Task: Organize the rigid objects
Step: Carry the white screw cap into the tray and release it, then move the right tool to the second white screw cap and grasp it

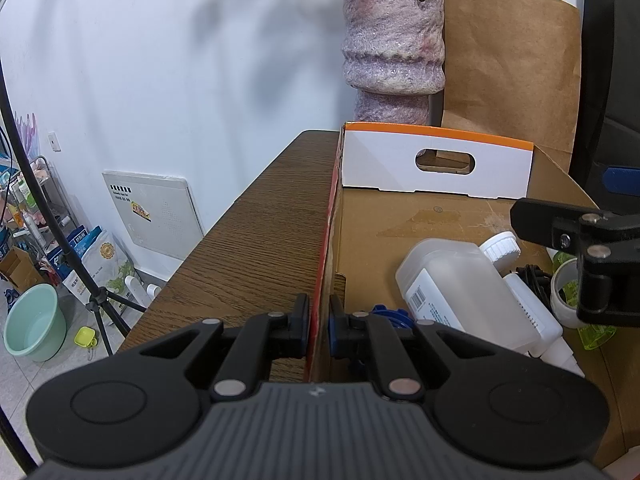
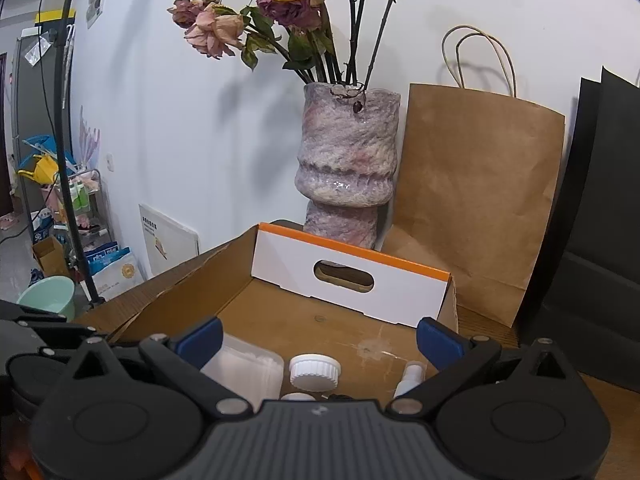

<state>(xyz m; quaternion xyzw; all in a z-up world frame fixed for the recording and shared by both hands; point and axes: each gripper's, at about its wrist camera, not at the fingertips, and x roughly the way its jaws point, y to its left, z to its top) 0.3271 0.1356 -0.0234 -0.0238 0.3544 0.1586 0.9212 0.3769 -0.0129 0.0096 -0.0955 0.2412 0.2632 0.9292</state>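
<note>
Left gripper (image 1: 319, 322): jaws pinched tight on the left wall of the cardboard box (image 1: 325, 240), one pad outside over the wooden tabletop (image 1: 256, 240), one inside the box.

Right gripper (image 2: 320, 338): jaws spread wide with nothing between the blue pads; it hangs over the near end of the box (image 2: 320, 332). In the left wrist view it shows only as a black finger (image 1: 576, 232) coming in at 3 o'clock.

Task's things: all lying on the box floor, toward the near end.

Left wrist view alone shows: a translucent flat bottle (image 1: 460, 284) lying on its side with a barcode label, a white bottle (image 1: 532, 308) just beside it at 3 o'clock, a blue ribbed cap (image 1: 390, 314) close behind the inner pad, a white cup with green contents (image 1: 564, 288) and something clear lime-green (image 1: 596, 334) partly behind the right gripper's finger, a black cord (image 1: 532, 276) between bottle and cup.

Right wrist view alone shows: the white ribbed cap (image 2: 315, 372) head-on, a small white spray bottle (image 2: 410, 378) at its 3 o'clock, the dried roses (image 2: 280, 8) standing in the vase (image 2: 348, 160), and the box's right wall.

Both views: the white end panel with orange edge and hand slot (image 1: 438, 164) at 12 o'clock, the mottled pink vase behind it, a brown paper bag (image 2: 480, 200) at its 3 o'clock.

Floor, 9 o'clock: a mint basin (image 1: 34, 320), tripod legs (image 1: 104, 304).
</note>
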